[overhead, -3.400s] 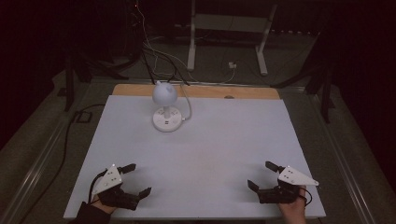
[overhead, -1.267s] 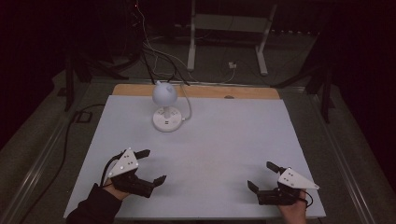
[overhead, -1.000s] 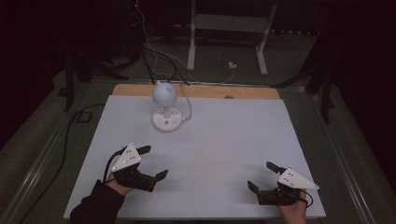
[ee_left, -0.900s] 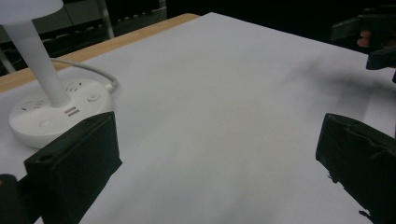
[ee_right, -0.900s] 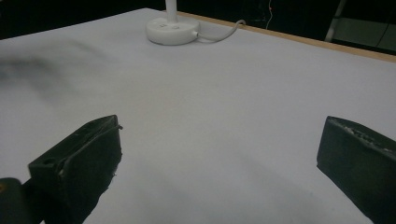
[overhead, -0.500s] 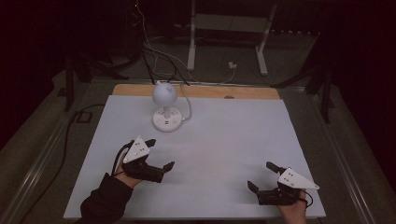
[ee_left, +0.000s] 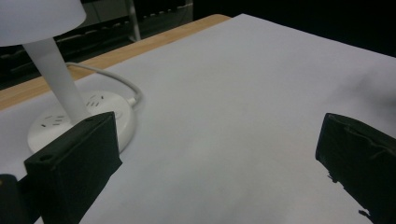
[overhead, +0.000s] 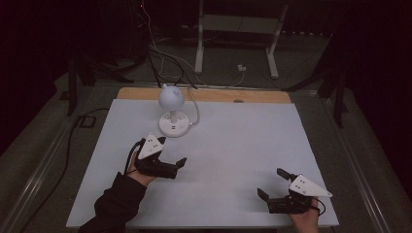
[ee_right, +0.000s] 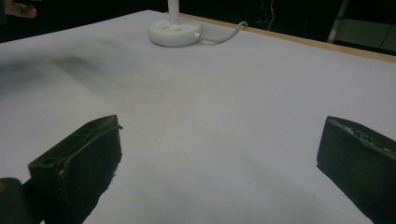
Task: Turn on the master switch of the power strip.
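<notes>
A small white desk lamp (overhead: 171,100) with a round socket base (overhead: 173,124) stands at the back left of the white table top (overhead: 243,141). My left gripper (overhead: 171,151) is open and hovers just in front of the base, pointing right and forward. In the left gripper view the base (ee_left: 109,109) and stem (ee_left: 56,79) sit close behind the left jaw, with nothing between the jaws of the gripper (ee_left: 217,158). My right gripper (overhead: 271,182) rests open near the front right edge. It holds nothing (ee_right: 219,158), and the lamp base (ee_right: 175,32) lies far off.
A white cable (overhead: 194,109) runs from the lamp base over the wooden strip (overhead: 252,95) at the table's back edge. Behind the table stands a metal frame (overhead: 233,34) on a dark floor with loose cables. A hand (ee_right: 18,7) shows at the far left.
My left gripper has moved forward and to the right from the front left corner up to the lamp base, staying open. The right gripper has not moved.
</notes>
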